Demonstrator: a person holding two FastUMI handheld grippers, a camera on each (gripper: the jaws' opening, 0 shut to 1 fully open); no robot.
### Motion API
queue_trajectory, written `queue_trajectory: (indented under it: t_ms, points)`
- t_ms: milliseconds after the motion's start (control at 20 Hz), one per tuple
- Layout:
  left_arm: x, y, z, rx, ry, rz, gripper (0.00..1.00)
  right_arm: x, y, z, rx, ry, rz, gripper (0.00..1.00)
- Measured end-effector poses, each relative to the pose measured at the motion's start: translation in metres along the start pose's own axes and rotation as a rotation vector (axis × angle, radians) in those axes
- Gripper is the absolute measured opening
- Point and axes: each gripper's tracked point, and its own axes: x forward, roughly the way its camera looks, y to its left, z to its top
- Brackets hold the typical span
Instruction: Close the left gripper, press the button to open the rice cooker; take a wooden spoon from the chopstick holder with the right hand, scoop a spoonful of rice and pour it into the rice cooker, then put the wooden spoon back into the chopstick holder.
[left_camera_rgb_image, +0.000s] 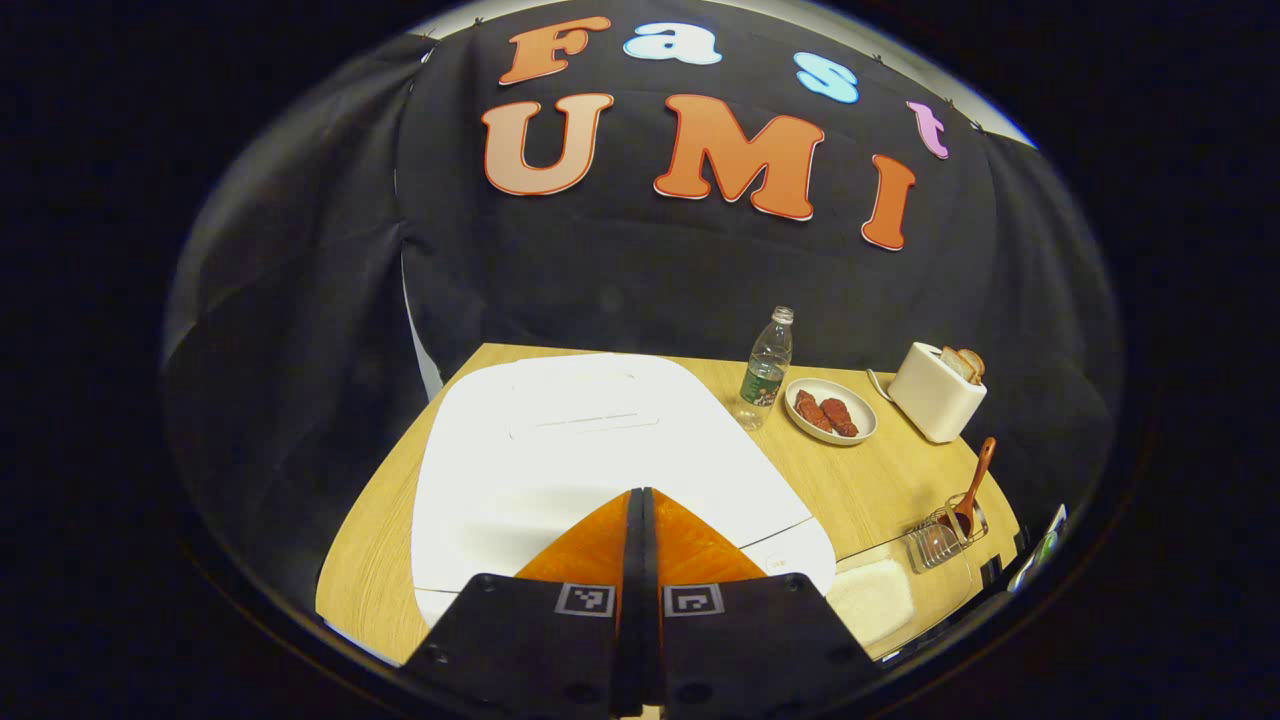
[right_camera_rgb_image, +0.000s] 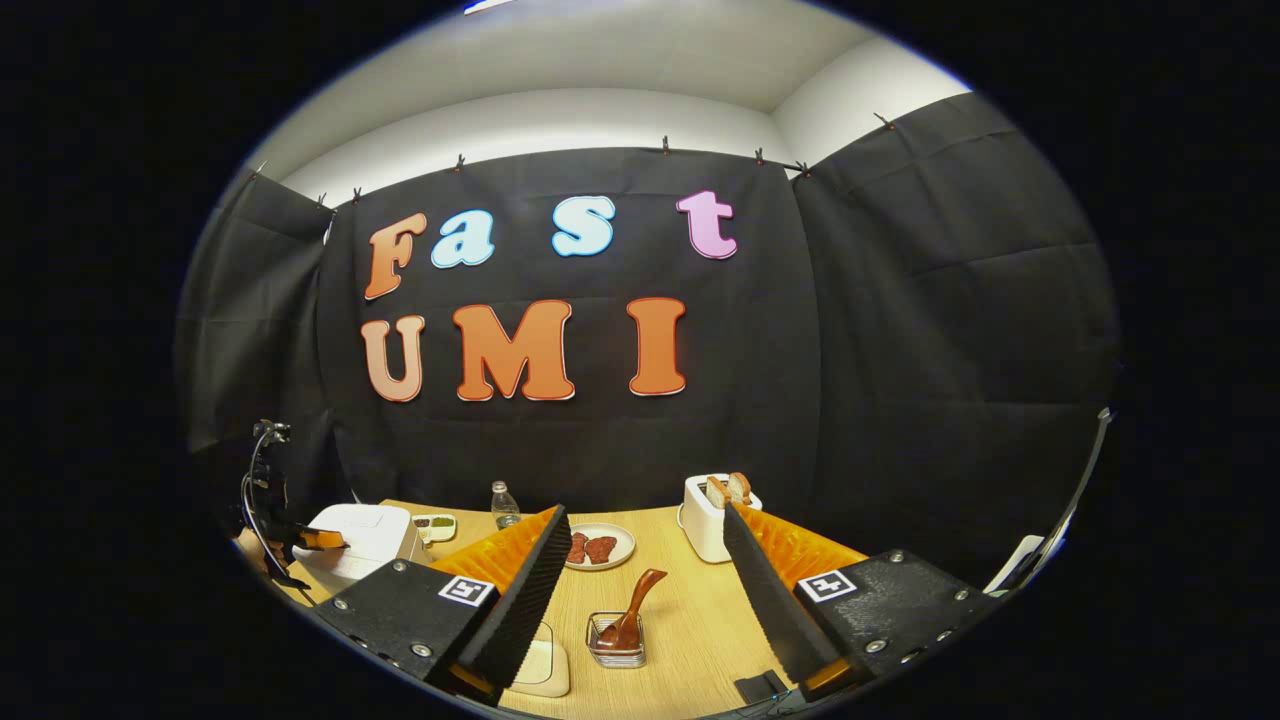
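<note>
White rice cooker (left_camera_rgb_image: 600, 450), lid shut, smooth and rounded, seen on the wooden table (left_camera_rgb_image: 860, 480).
The left gripper (left_camera_rgb_image: 641, 500) is pressed closed above it; the right gripper (right_camera_rgb_image: 640, 560) is spread wide, with the wooden spoon (right_camera_rgb_image: 632, 610) standing in the chopstick holder (right_camera_rgb_image: 616, 645) right of the cooker.

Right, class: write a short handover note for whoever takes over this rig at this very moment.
Left gripper: jaws shut, empty, over the front of the closed white rice cooker.
Right gripper: jaws open, empty, facing the brown wooden spoon, which stands in the clear wire-framed chopstick holder on the wooden table.
Clear rectangular tray of white rice: beside the holder.
Done: left gripper closed.
Left: press the button so the lid opens, take the spoon, scoop rice, pour it into the cooker, put the spoon back.
</note>
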Motion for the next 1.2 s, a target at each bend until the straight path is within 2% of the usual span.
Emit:
queue_trajectory:
  t_ms: [200,350,450,550,900,1100,1200]
  points:
    - [0.001,0.000,-0.014,-0.009,0.052,0.008,0.05,0.005,0.001,-0.007,0.010,0.013,0.003,0.95]
    - [0.000,0.000,-0.007,0.055,0.016,0.028,0.05,0.008,0.009,-0.013,0.017,0.025,0.023,0.94]
    - [-0.005,-0.002,-0.003,0.047,0.012,0.029,0.04,0.009,0.009,-0.013,0.001,0.023,0.025,0.95]
    - [-0.019,-0.008,0.015,0.017,-0.034,0.008,0.05,0.011,0.007,-0.014,-0.010,0.024,0.019,0.95]
    - [-0.095,0.009,0.107,-0.040,-0.261,0.040,0.04,0.015,0.010,-0.026,0.011,0.048,0.032,0.95]
    - [-0.139,0.017,0.131,-0.034,-0.340,0.071,0.05,0.024,0.008,-0.043,-0.002,0.065,0.027,0.95]
    - [-0.160,0.023,0.140,-0.034,-0.376,0.093,0.04,0.033,0.006,-0.055,0.031,0.096,0.029,0.95]
